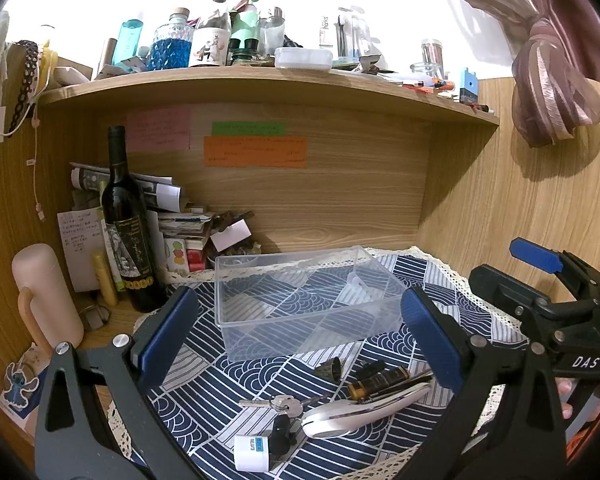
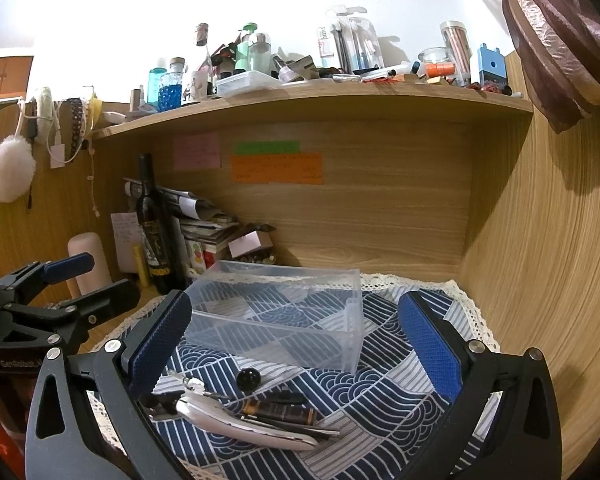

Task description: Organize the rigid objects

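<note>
**What the views left unclear**

The writing on the pink note [image 1: 159,129] and orange note [image 1: 255,151] was too small to read; the white cylinder [image 1: 252,453] was cut by the left view's lower edge; the keys [image 2: 192,385] sat partly behind the right gripper's left finger [image 2: 158,346]; the paper stack [image 1: 180,224] was half hidden behind the wine bottle [image 1: 126,224].

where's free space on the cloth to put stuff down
The clear bin looks empty. Bare cloth lies right of the bin, toward the wooden wall. Crowded: the near strip with keys, white tool and brown tube, and the left corner around the wine bottle.
</note>
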`<act>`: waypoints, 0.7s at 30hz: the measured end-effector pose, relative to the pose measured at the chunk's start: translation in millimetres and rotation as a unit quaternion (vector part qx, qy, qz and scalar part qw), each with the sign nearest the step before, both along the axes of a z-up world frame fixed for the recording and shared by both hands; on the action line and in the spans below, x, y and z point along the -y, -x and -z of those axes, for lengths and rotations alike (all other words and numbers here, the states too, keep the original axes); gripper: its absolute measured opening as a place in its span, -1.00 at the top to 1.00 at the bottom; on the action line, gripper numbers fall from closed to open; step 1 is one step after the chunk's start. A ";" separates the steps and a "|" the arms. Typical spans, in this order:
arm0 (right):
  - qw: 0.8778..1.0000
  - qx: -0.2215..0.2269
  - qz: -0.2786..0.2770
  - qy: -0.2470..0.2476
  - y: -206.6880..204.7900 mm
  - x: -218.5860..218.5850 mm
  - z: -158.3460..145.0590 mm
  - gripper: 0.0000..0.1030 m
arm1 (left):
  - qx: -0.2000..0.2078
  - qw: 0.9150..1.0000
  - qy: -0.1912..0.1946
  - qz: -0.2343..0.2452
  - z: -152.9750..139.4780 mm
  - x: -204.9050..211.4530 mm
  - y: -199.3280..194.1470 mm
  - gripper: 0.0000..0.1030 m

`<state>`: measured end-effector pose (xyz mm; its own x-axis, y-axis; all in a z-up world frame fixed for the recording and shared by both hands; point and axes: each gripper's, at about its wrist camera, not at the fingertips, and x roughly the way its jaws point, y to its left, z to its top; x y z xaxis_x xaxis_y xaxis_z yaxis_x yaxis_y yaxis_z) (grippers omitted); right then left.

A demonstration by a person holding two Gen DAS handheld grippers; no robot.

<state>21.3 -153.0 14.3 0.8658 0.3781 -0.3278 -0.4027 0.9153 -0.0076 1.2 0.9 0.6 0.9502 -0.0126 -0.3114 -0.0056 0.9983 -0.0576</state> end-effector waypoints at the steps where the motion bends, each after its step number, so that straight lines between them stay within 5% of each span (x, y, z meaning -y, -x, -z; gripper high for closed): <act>1: 1.000 0.001 0.000 0.000 0.3 -0.2 0.0 -1.00 | 0.001 1.000 0.000 0.000 -0.2 0.3 0.2 -1.00; 21: 1.000 0.000 -0.004 -0.002 0.5 -1.9 -0.8 -1.00 | -0.002 1.000 -0.003 0.009 -0.7 4.5 0.5 -1.00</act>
